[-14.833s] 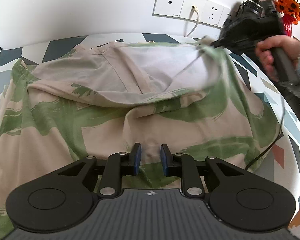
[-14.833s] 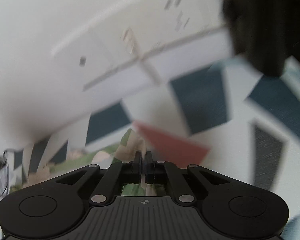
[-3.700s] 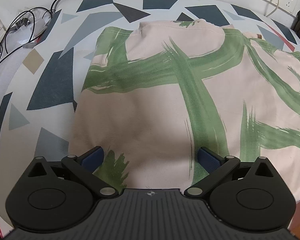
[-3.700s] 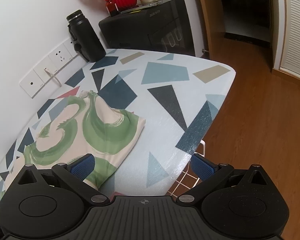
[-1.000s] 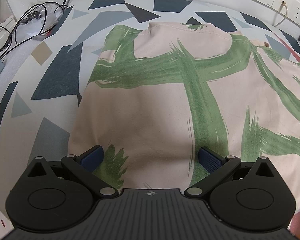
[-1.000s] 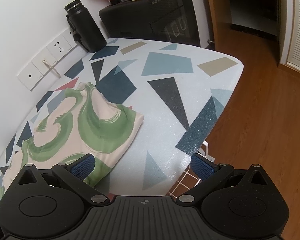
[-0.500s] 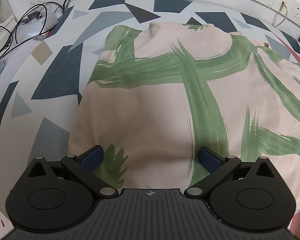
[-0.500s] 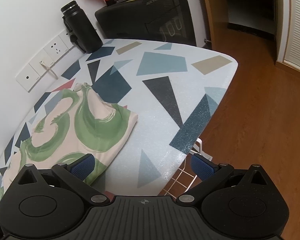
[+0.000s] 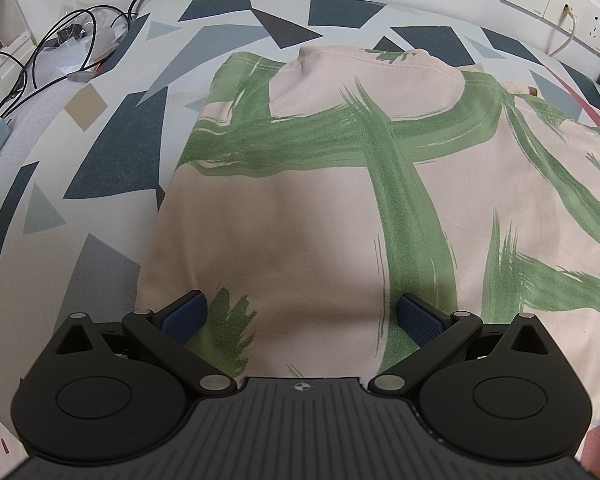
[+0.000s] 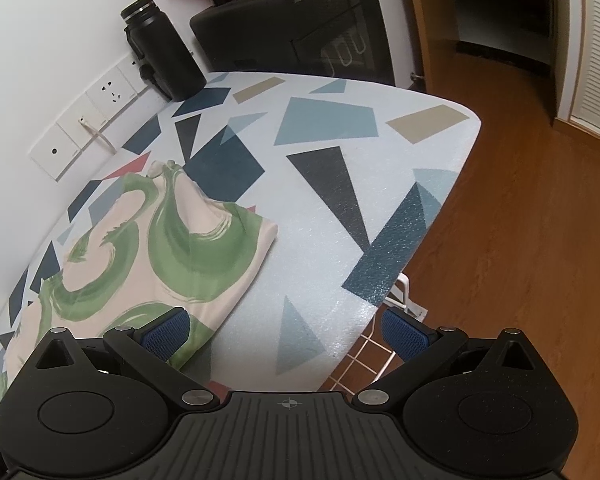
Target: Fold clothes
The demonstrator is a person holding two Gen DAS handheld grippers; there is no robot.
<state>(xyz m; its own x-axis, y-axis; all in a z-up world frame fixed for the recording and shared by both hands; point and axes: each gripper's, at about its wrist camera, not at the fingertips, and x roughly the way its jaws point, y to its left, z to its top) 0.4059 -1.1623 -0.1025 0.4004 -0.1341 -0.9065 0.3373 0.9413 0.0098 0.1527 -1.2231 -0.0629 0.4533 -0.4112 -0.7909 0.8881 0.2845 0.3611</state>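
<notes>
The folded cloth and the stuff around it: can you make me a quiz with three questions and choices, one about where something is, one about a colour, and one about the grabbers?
1. Where does the black bottle stand?
A. at the wall by the sockets
B. on the floor
C. on the cloth

2. What colour are the brush strokes on the cloth?
A. red
B. green
C. purple

3. How are the left gripper and right gripper?
A. both shut on the cloth
B. one open, one shut
C. both open, holding nothing

Answers:
1 A, the bottle stands against the wall beside the sockets.
2 B, green strokes on pale pink.
3 C, blue pads spread wide on each.
</notes>
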